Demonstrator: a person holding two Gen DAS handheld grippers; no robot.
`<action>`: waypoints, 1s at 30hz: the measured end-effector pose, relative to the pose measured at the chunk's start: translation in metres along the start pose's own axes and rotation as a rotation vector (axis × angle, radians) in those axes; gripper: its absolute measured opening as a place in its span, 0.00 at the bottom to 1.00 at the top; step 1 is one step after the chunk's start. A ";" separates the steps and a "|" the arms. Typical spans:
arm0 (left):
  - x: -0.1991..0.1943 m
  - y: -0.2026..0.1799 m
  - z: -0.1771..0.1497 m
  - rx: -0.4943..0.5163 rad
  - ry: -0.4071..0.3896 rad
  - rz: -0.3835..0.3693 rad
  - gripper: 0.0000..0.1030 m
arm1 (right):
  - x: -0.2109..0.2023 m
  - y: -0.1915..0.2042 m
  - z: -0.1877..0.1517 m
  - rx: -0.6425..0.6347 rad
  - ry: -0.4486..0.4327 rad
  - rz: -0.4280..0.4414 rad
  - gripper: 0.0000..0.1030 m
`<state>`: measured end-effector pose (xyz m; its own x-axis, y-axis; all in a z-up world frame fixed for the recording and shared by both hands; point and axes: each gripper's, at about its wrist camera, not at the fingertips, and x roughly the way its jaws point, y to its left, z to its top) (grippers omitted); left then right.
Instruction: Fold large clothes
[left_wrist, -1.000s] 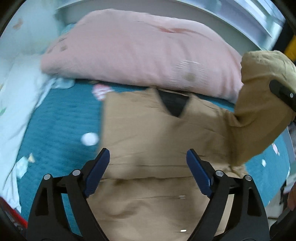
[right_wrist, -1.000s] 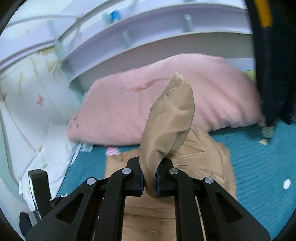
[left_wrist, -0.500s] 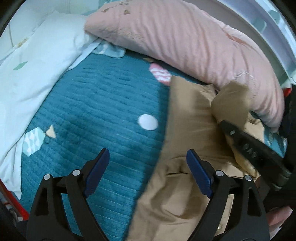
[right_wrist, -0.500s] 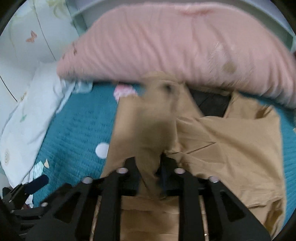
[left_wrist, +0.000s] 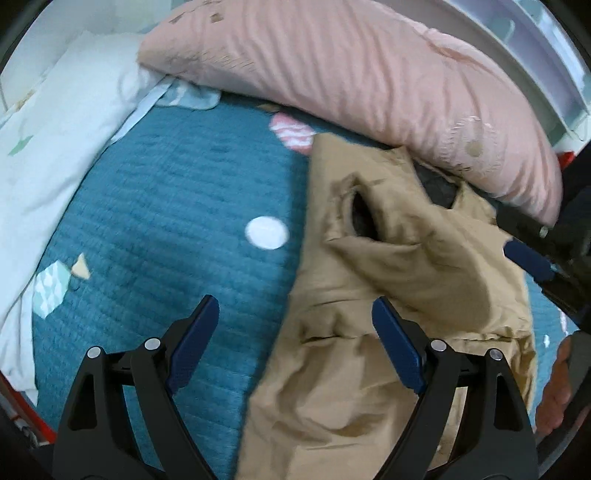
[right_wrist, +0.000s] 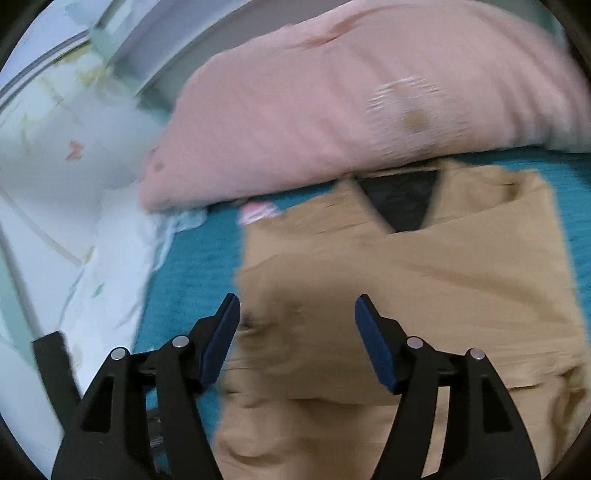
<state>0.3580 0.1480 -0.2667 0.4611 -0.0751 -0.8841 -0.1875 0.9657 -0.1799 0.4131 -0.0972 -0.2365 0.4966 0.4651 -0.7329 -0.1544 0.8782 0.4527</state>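
Left gripper (left_wrist: 291, 328): I have it released, above the jacket's (left_wrist: 388, 332) left edge.
Right gripper (right_wrist: 295, 325): released, holding nothing.
Sleeve (left_wrist: 417, 258): lying across the jacket.

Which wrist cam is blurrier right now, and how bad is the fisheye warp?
Right wrist view: heavy motion smear across the pink pillow and tan jacket; only the right claw, open, stays crisp. Left wrist view: sharper, mild blur on the teal bedspread and on the jacket past the open left claw. Both views: strong barrel bend with dark vignette corners, soft even light, no glare.
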 end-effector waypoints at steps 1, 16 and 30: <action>0.000 -0.004 0.002 -0.004 0.000 -0.007 0.83 | -0.005 -0.008 0.001 0.007 -0.008 -0.034 0.60; 0.084 -0.083 0.039 0.044 0.082 0.018 0.58 | 0.012 -0.159 -0.001 0.145 0.142 -0.327 0.14; 0.115 -0.086 0.020 0.084 0.047 0.085 0.63 | 0.022 -0.179 -0.010 0.156 0.144 -0.269 0.22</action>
<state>0.4449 0.0614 -0.3443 0.4052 -0.0013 -0.9142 -0.1498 0.9864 -0.0678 0.4430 -0.2431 -0.3387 0.3740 0.2403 -0.8958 0.1040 0.9489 0.2980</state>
